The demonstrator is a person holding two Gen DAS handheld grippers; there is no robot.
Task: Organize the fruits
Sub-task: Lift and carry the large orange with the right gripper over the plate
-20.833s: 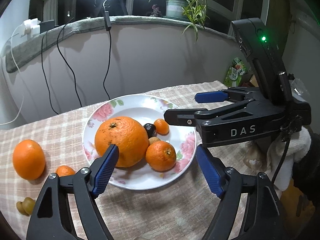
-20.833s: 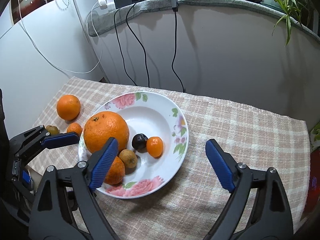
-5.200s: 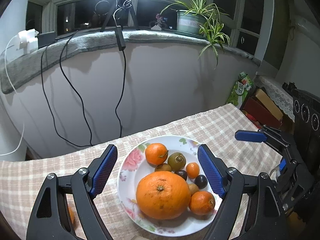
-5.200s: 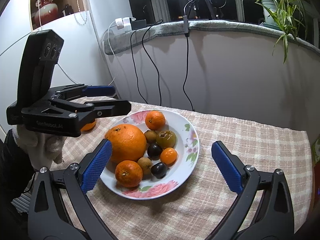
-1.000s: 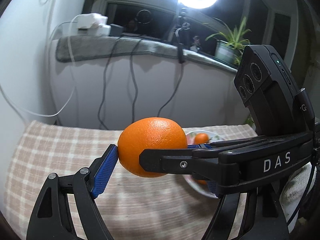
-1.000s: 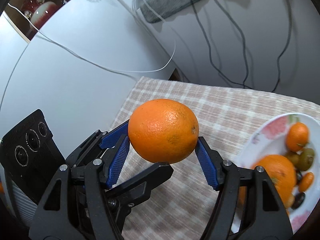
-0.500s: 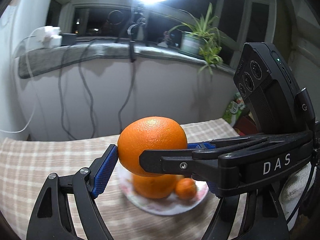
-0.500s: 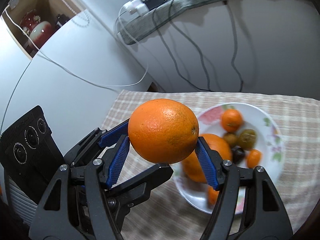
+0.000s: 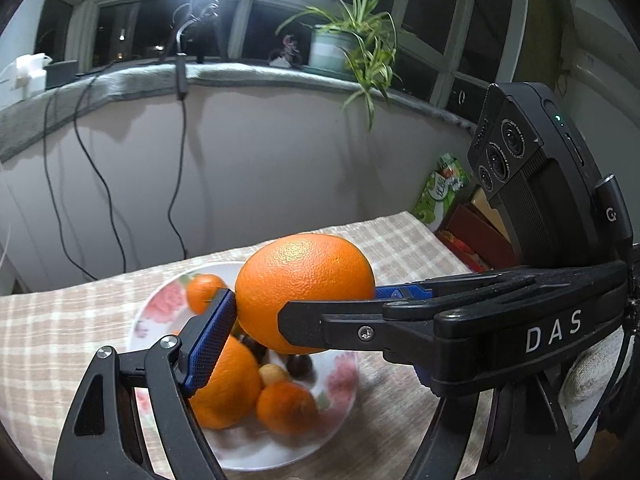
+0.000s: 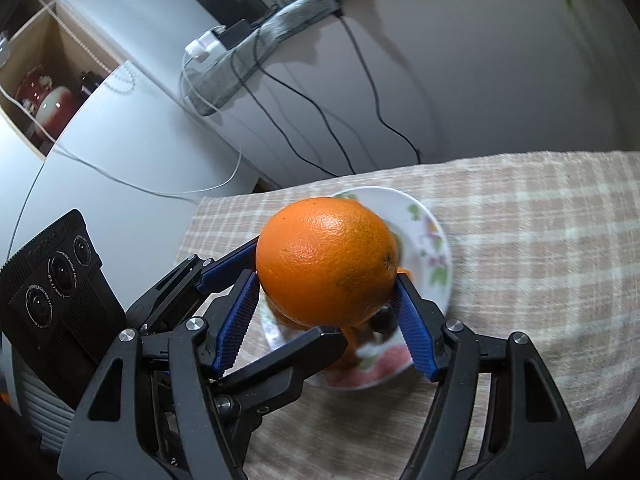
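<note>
Above the plate, both grippers grip one orange together, likely because it is wide and round enough to roll out of a single pair. From the left, the left gripper has its jaws closed on the orange's sides. From the right, the right gripper clamps it crosswise. Below, smaller fruits crowd the plate on the checked tabletop.

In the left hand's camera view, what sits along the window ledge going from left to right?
White charger block → black clip with a hanging cable → potted spider plant.
</note>
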